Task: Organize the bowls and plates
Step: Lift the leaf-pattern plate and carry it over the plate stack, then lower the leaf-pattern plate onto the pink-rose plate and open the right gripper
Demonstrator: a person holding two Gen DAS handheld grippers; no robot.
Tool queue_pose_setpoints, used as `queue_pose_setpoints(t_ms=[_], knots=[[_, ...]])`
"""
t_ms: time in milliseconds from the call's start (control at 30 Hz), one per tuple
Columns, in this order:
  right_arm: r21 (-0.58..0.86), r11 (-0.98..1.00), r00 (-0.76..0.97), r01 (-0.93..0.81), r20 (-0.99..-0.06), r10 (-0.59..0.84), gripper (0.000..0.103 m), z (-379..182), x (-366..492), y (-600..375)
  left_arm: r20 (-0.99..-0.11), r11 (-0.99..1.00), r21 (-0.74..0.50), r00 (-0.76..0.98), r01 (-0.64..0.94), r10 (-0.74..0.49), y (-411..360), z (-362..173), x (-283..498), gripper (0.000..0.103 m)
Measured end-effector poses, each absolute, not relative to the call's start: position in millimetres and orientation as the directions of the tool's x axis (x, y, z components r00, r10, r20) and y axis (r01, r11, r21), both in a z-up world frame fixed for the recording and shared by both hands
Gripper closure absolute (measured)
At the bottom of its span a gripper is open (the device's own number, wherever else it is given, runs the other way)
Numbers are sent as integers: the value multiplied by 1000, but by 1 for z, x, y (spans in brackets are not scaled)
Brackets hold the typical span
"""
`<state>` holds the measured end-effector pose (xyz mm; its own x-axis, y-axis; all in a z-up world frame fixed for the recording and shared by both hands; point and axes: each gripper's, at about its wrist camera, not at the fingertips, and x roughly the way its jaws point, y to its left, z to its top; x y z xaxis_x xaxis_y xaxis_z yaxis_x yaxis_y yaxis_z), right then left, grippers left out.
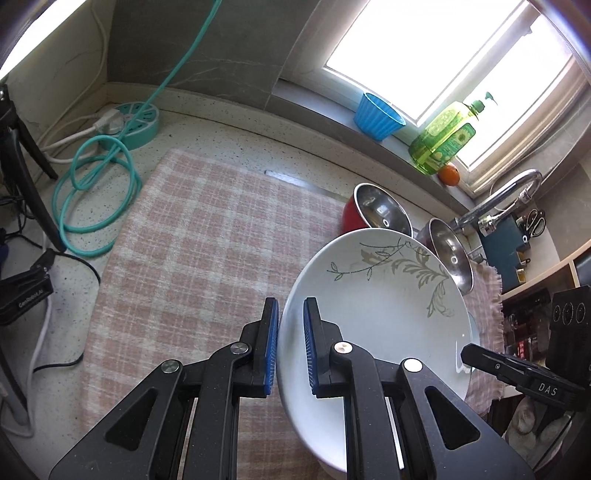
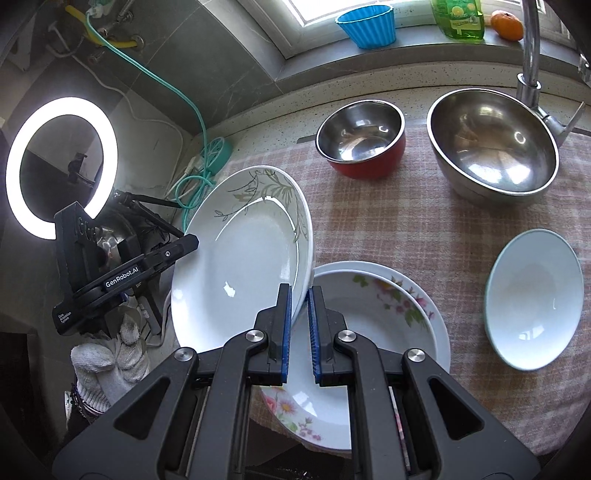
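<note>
Your work surface is a pink checked cloth (image 2: 424, 236) on a speckled counter (image 1: 207, 136). At its far side stand a red steel-lined bowl (image 2: 360, 138) and, well apart to its right, a larger steel bowl (image 2: 493, 142) just beside the tap (image 2: 530, 55); a white bowl (image 2: 533, 299) sits alone near the cloth's right edge. On the sill behind are a blue cup (image 2: 367, 26), a green soap bottle (image 2: 460, 18) and an orange (image 2: 508, 24). Off the cloth's left edge, note a coiled teal cable (image 1: 94, 195), a round power strip (image 1: 135, 123) and a ring light (image 2: 61, 168). The leaf-patterned plate (image 2: 240, 258) is held tilted, raised on edge above the left part of the floral plate stack (image 2: 373, 325), which lies flat at the cloth's near edge. Your right gripper (image 2: 299, 295) has its blue pads on either side of that plate's right rim, narrowly spread; whether they touch it I cannot tell. Your left gripper (image 1: 291, 325) straddles the opposite rim with a visible gap on the left pad's side; its grip likewise cannot be confirmed. In the left wrist view the cloth to the left of the plate lies bare up to the cable. In the right wrist view, bare cloth lies between the stack, the white bowl and the two steel bowls.
</note>
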<state>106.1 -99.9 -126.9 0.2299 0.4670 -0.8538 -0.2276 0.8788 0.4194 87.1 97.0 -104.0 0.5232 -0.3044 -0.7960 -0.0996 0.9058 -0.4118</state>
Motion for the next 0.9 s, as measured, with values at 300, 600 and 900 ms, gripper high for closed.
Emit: queue_pose_setpoints(t_ms=[300, 600, 900], knots=[[412, 894, 240, -176, -863, 445, 94, -130, 79, -152, -797, 903, -427, 494, -52, -348, 52, -108, 68, 91], [393, 913, 219, -110, -886, 408, 94, -146, 60, -188, -810, 901, -433, 441, -5, -387, 17, -116, 48, 91], [373, 920, 202, -117, -899, 390, 94, -158, 54, -186, -826, 912, -409, 429, -9, -367, 13, -123, 38, 91]])
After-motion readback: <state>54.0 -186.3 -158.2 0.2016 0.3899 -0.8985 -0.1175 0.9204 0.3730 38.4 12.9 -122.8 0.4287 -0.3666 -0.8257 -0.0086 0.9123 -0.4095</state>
